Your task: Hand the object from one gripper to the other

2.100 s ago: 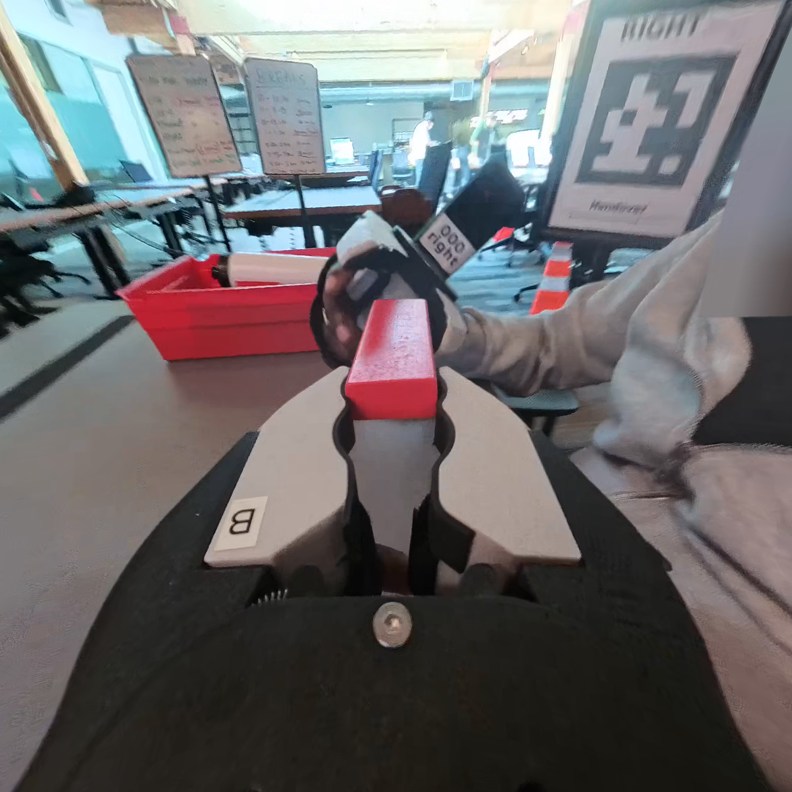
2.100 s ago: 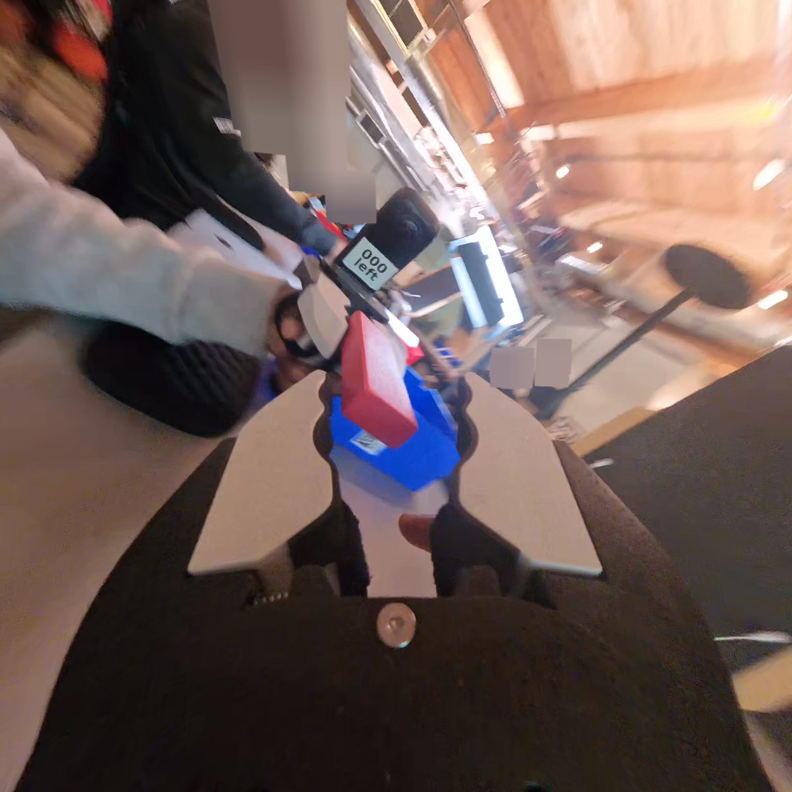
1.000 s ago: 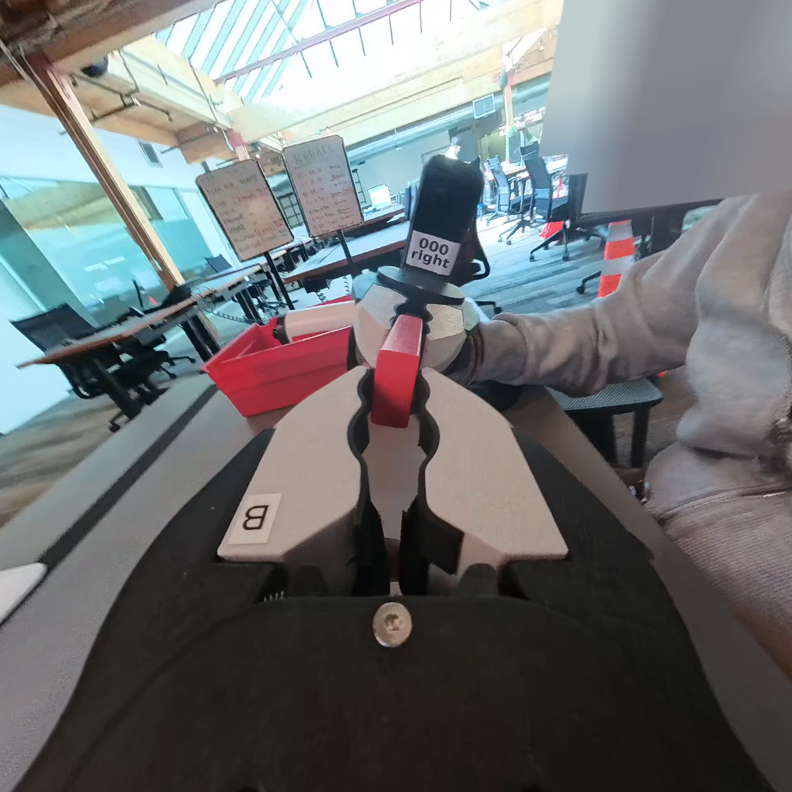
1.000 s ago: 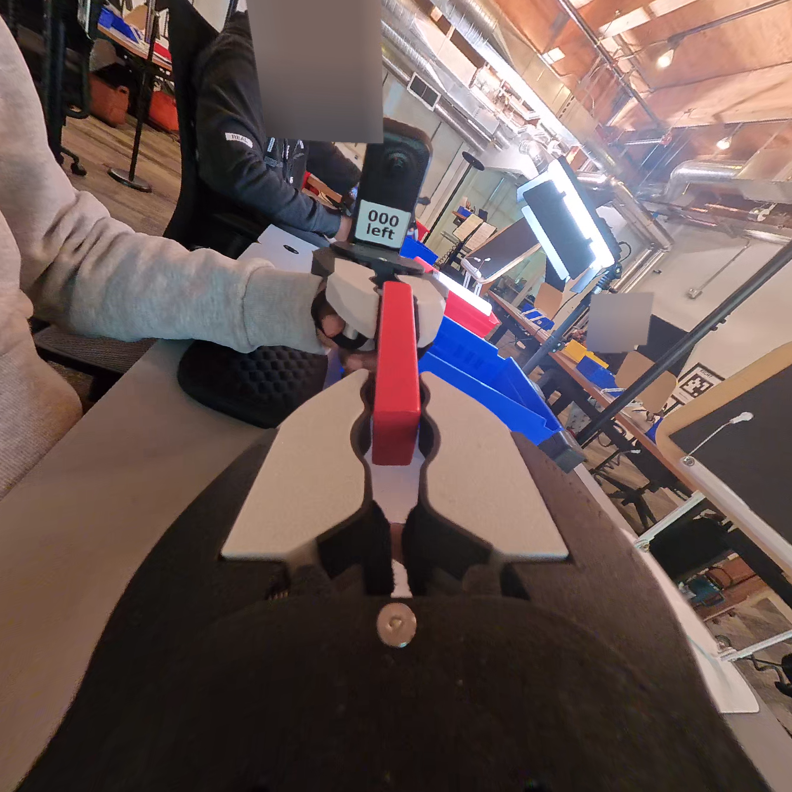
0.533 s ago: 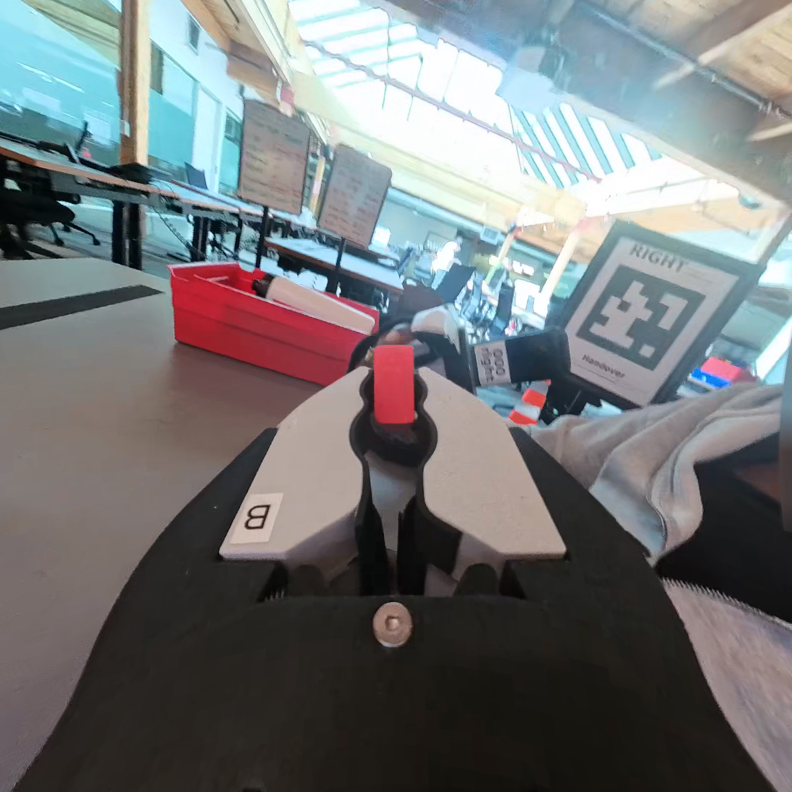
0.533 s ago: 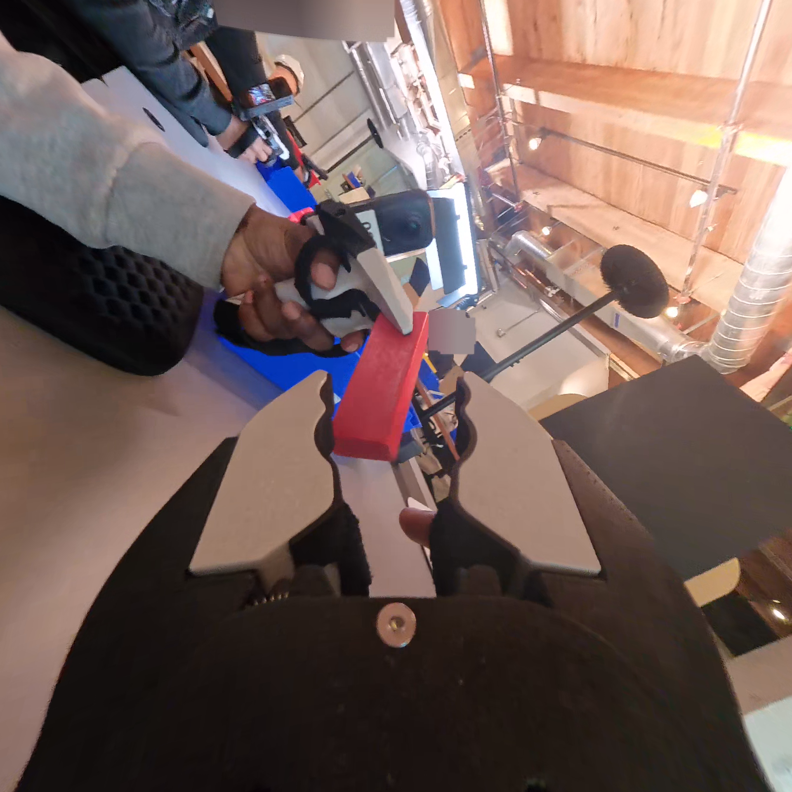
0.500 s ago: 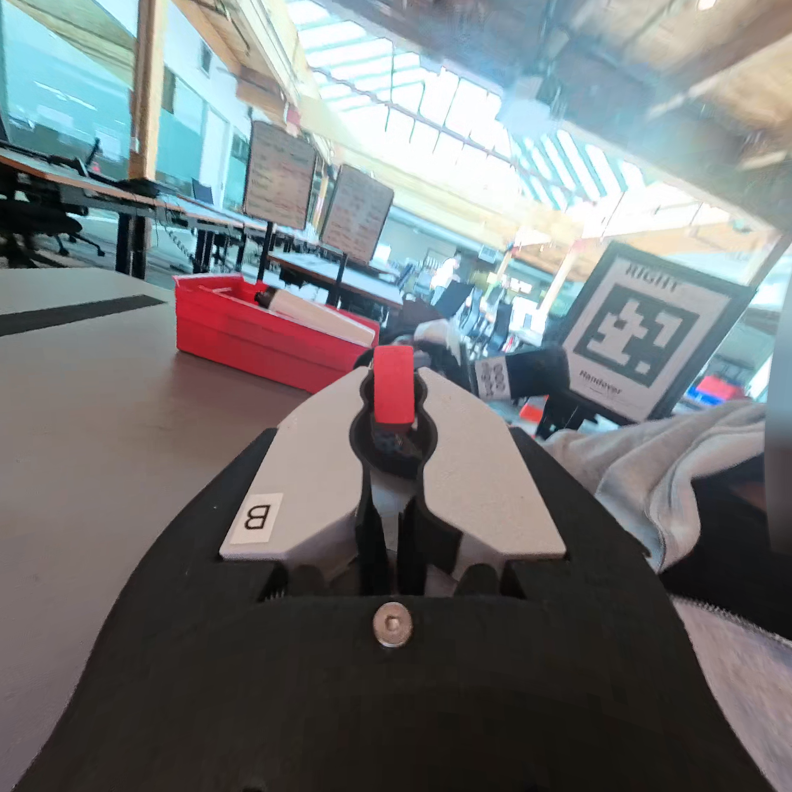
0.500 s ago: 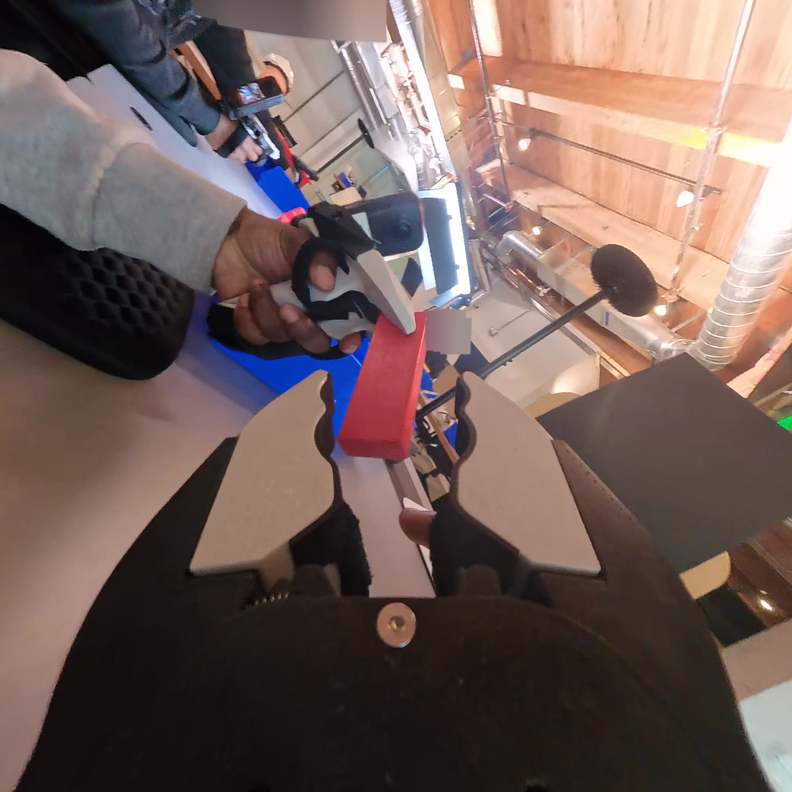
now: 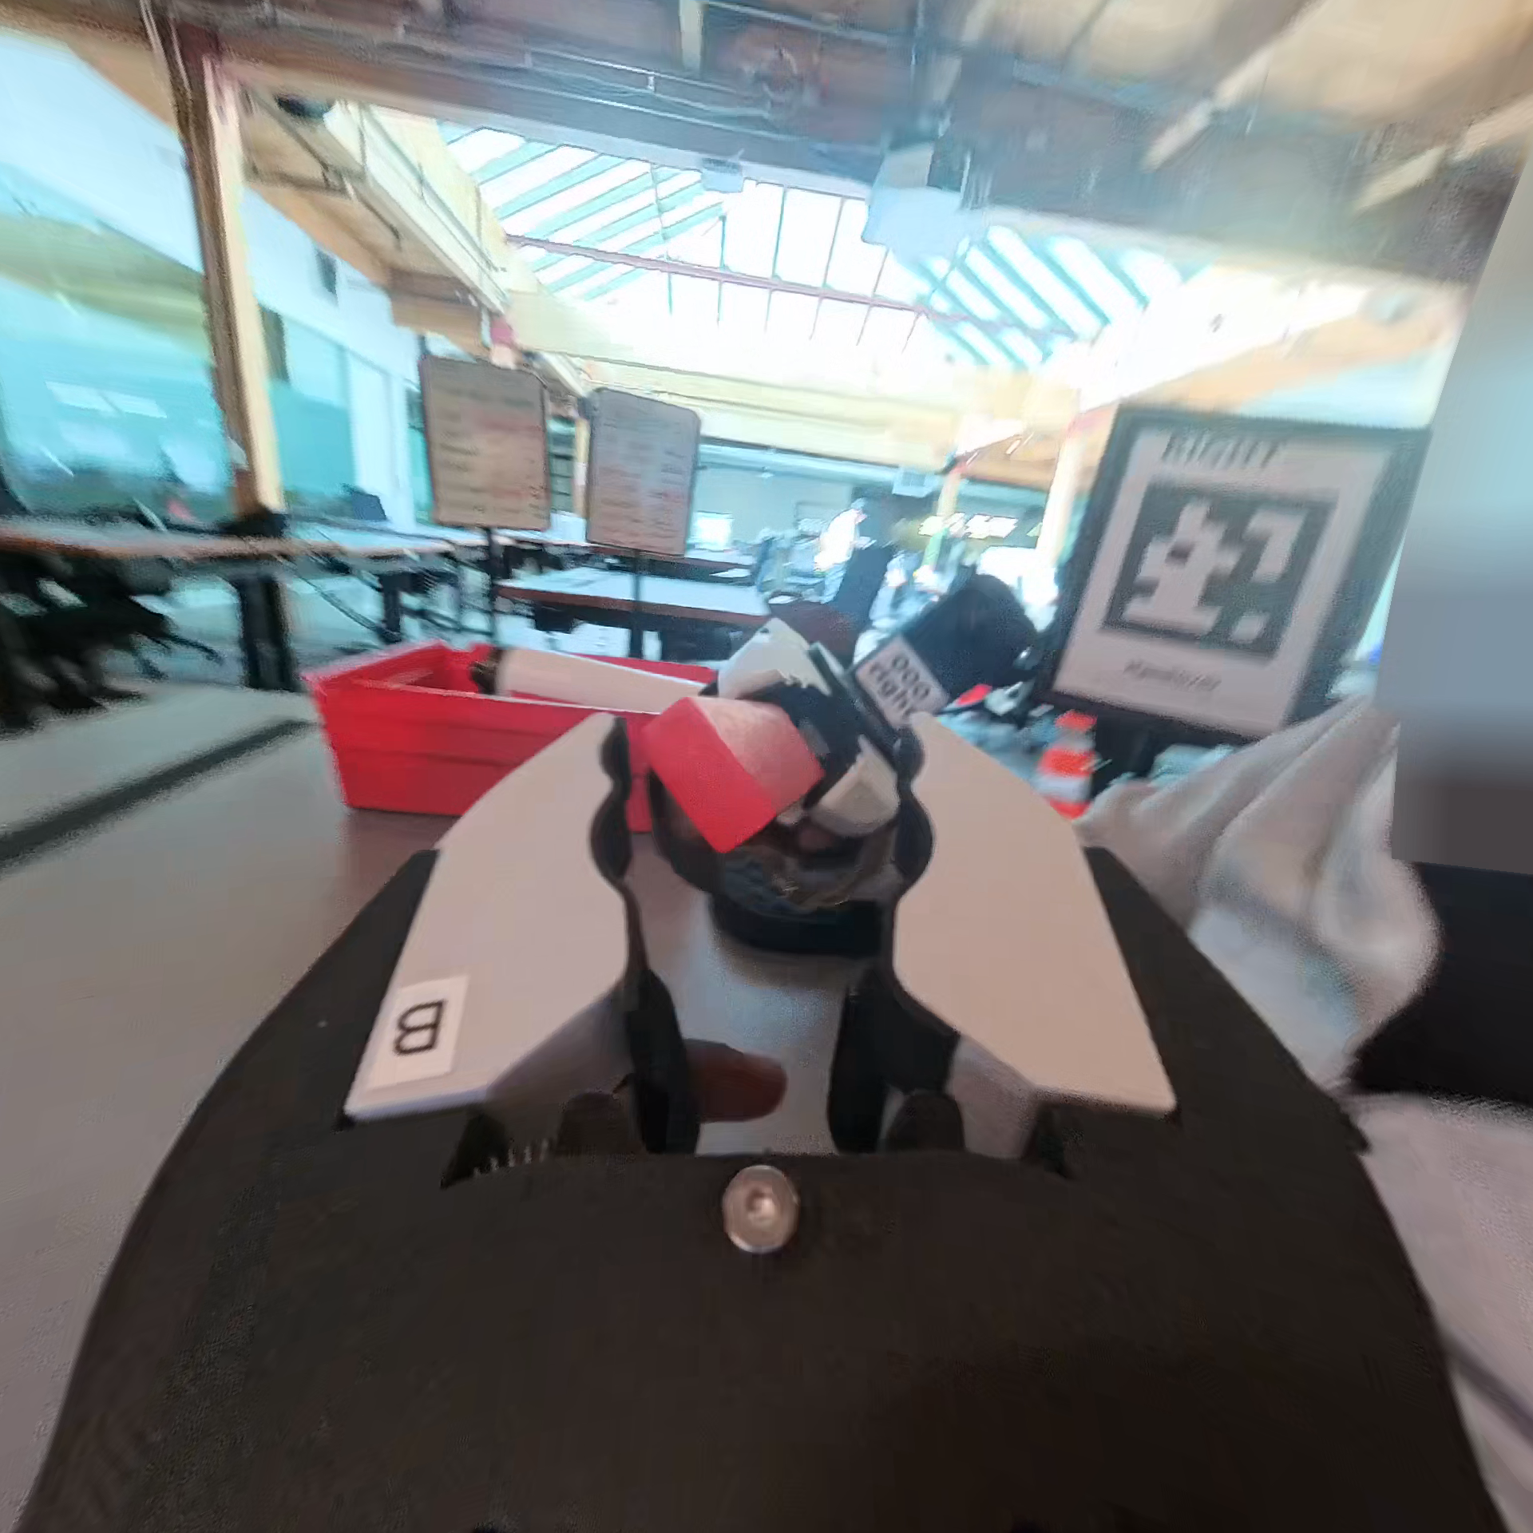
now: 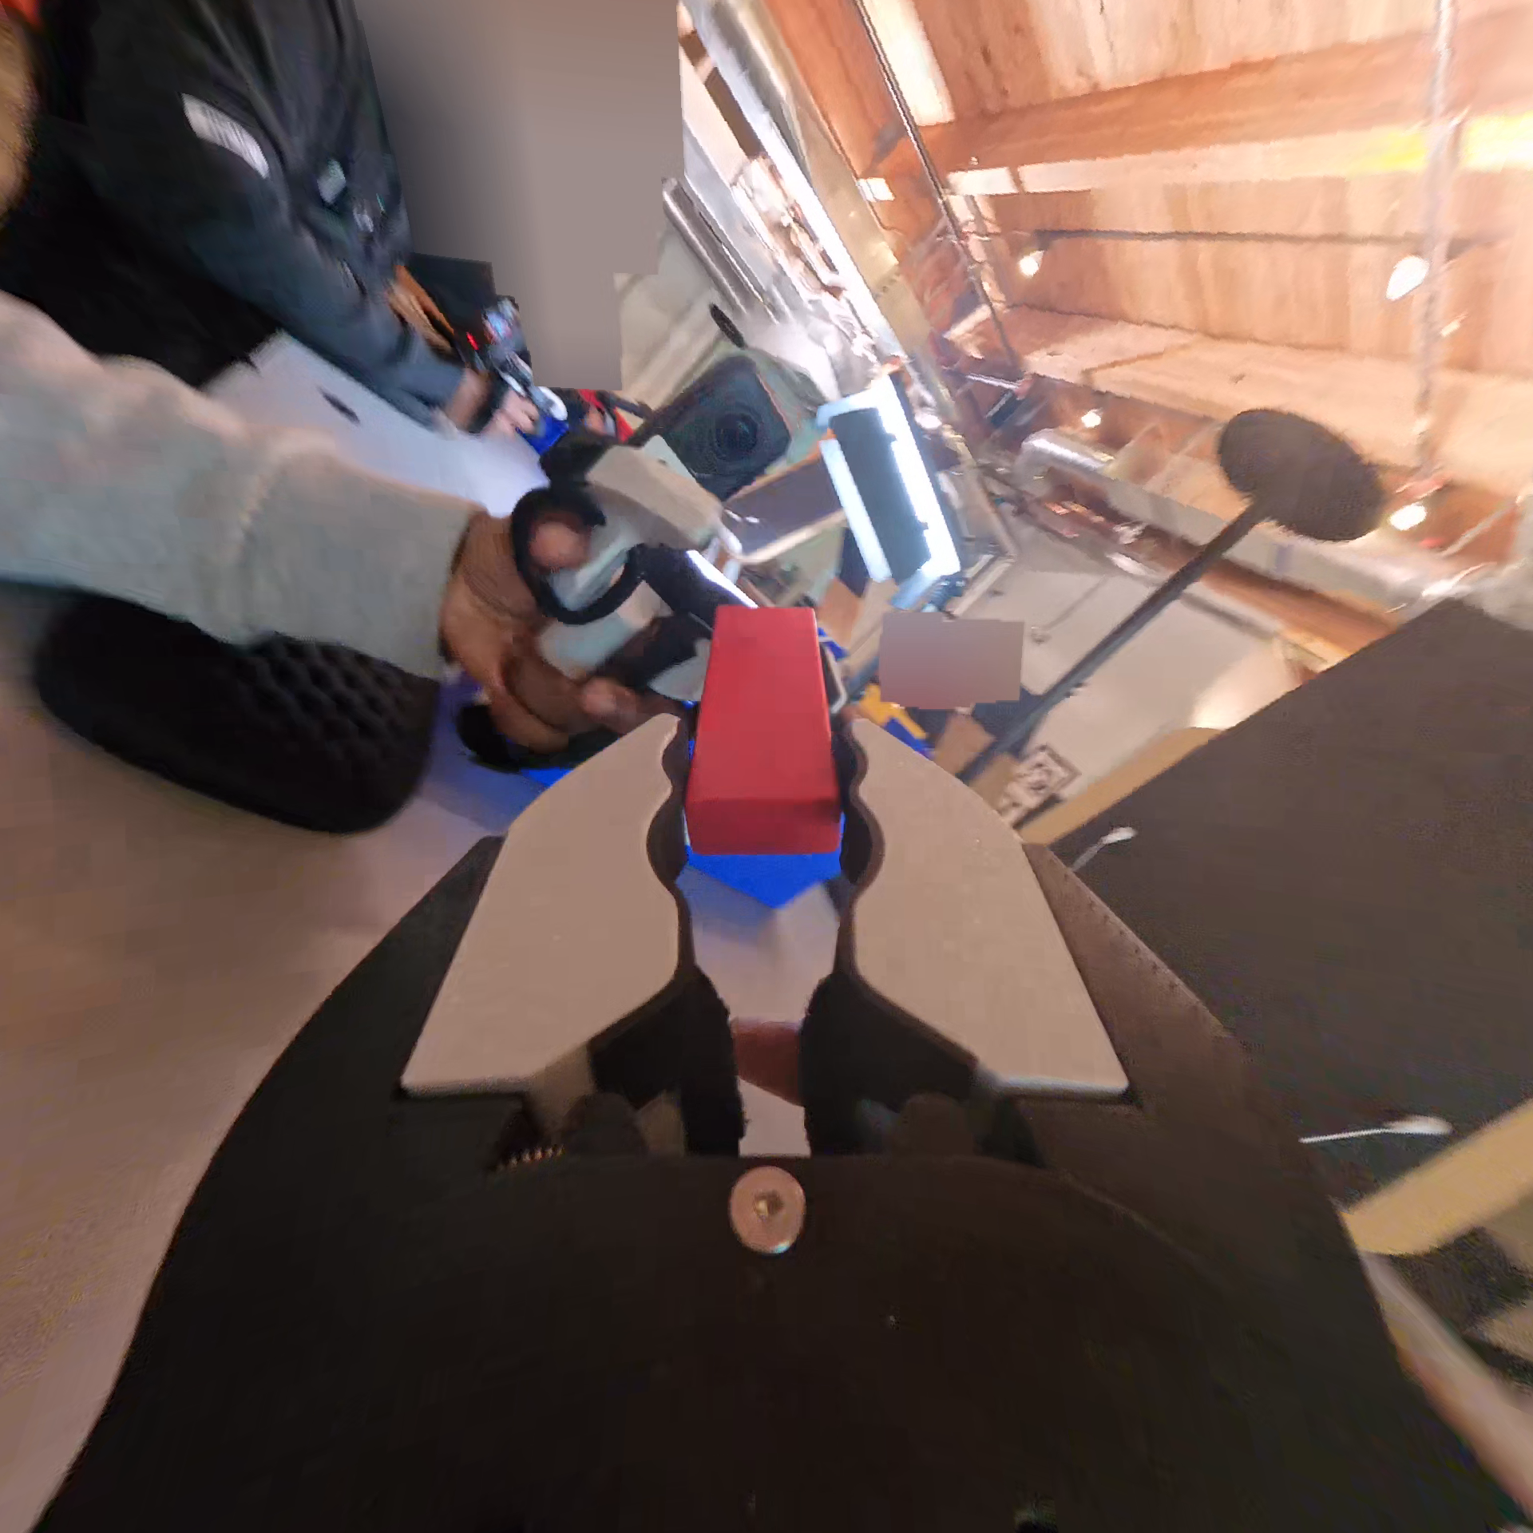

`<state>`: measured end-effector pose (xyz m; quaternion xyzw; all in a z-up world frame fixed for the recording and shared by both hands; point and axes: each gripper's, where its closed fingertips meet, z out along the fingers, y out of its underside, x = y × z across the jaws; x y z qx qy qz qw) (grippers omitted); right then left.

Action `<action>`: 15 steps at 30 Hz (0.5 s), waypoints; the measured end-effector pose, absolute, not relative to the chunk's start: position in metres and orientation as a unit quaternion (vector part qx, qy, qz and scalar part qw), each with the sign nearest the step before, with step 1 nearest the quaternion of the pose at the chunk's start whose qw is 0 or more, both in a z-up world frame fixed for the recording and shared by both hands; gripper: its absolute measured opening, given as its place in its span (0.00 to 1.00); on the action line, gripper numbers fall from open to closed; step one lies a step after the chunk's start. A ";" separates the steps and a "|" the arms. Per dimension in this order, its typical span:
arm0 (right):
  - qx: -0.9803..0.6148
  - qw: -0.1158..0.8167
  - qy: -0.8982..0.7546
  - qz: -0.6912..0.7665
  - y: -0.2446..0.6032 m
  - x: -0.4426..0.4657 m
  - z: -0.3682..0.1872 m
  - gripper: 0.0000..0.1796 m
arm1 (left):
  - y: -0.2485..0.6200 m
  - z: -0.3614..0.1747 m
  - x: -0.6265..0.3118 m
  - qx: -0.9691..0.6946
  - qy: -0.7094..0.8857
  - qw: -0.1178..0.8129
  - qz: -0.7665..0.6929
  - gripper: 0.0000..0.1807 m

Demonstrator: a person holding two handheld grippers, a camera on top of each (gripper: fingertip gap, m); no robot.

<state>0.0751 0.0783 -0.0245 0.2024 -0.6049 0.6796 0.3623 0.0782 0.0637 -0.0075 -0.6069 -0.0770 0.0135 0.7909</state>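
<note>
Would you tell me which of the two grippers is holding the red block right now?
The right gripper: its fingers clamp the red block, while the left gripper stands open, touching nothing.

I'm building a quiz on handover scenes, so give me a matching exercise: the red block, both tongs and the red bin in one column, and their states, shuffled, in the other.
Things:
1. red block
2. left tongs
3. right tongs
4. red bin

States:
A. open, gripping nothing
B. stands on the table with a white tube in it
C. shut on an object
D. held off the table between two grey fingers

Pairs: 1-D, 2-A, 3-C, 4-B
</note>
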 end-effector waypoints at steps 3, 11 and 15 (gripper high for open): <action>0.178 0.270 -0.615 0.719 0.084 0.077 -0.020 0.19 | 0.069 -0.015 0.081 -0.641 -0.001 0.748 0.172 0.44; 0.205 0.194 -0.629 0.724 0.085 0.091 -0.026 0.19 | 0.073 -0.018 0.093 -0.648 0.043 0.741 0.173 0.28; 0.207 0.177 -0.634 0.724 0.084 0.093 -0.028 0.19 | 0.076 -0.025 0.099 -0.667 0.063 0.724 0.164 0.27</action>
